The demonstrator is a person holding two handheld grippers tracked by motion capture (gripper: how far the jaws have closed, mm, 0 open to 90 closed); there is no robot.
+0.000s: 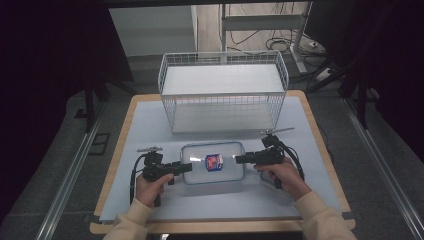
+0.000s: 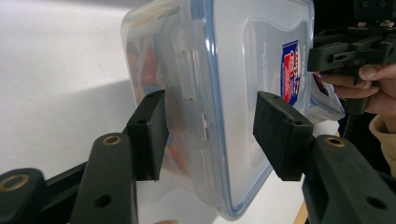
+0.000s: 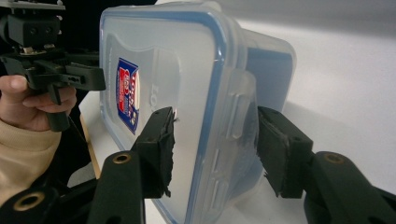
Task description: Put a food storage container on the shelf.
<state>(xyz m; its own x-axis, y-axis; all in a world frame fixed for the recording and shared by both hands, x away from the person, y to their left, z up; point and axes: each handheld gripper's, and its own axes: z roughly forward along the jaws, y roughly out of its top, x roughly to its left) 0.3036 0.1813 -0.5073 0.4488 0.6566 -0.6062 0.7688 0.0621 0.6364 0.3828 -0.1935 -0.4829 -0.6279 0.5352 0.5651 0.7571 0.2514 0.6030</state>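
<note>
A clear plastic container (image 1: 212, 162) with a blue-sealed lid and a red and blue label lies flat on the white mat, a little toward me from the middle. My left gripper (image 1: 189, 166) comes in level from the left, my right gripper (image 1: 239, 159) from the right. In the left gripper view, the left gripper (image 2: 210, 135) straddles the container (image 2: 233, 70) at its latch flap, one pad on the lid and one against the body. In the right gripper view, the right gripper (image 3: 215, 144) clamps the opposite end of the container (image 3: 187, 70) the same way.
A white wire basket (image 1: 225, 100) with two shelves stands behind the container at the far side of the mat (image 1: 150, 130). The mat covers a wooden table (image 1: 125, 125). Dark floor, rails and cables surround the table.
</note>
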